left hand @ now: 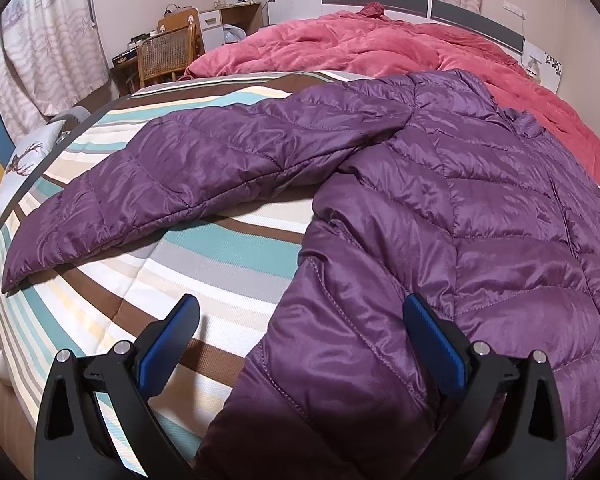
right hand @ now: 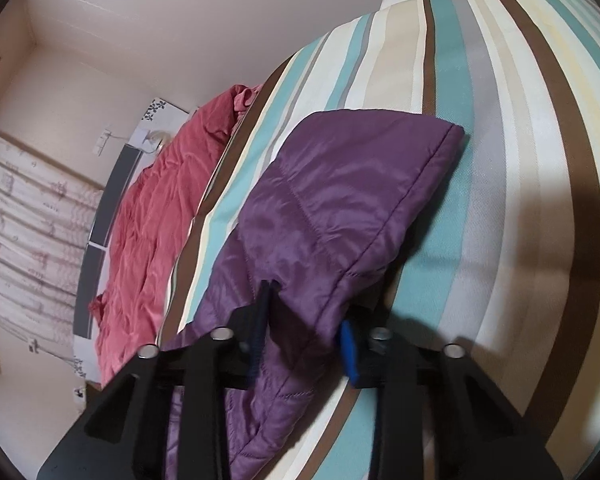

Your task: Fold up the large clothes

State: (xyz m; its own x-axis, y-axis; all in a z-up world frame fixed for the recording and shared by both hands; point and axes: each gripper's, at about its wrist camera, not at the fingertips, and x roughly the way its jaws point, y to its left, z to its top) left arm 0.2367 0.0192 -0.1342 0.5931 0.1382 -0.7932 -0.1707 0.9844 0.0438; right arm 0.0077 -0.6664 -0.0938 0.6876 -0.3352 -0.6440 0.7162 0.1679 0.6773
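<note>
Purple jacket spread on the bed, one sleeve caught for folding

The purple jacket (left hand: pixel 440 208) lies flat across the striped bedspread (left hand: pixel 204 248), just in front of the pink quilt (left hand: pixel 380 46), with its one sleeve (left hand: pixel 172 172) stretched out to the side so the shape is easy to fold. The left gripper (left hand: pixel 300 316) hovers low with its fingers wide apart straddling the jacket's lower edge, gripping nothing, probably lining up for a pinch. The right gripper (right hand: pixel 306 322) has its fingers closed onto the other sleeve (right hand: pixel 340 200), the cuff end pointing away across the stripes, likely so it can be carried over the body.
</note>
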